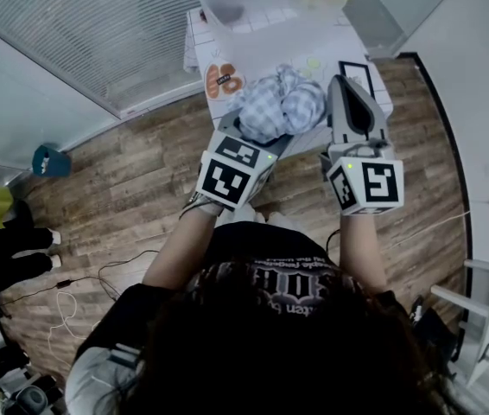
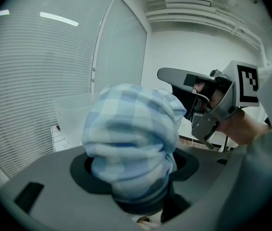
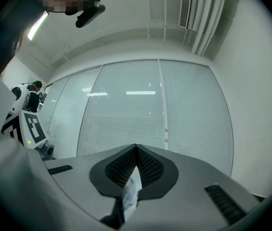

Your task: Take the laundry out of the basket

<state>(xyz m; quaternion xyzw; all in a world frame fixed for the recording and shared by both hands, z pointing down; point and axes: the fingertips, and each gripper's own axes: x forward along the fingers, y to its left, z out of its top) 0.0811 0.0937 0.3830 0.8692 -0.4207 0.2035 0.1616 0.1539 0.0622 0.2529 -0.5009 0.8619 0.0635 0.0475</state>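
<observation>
Your left gripper [image 1: 260,139] was clamped on the bundled cloth [image 1: 279,102], held just on the near side of the basket [image 1: 219,11]. Your right gripper [image 3: 136,150] was closed, pinching what looked like a corner of that cloth. The lift-out seemed done. Next, you needed to carry the cloth aside and release it.

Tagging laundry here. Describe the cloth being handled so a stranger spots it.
Find the white table by the blinds, with the clear basket on it. In front of it, the left gripper clamps the checked cloth: a soft blue-and-white bundle among hard plastic things.
</observation>
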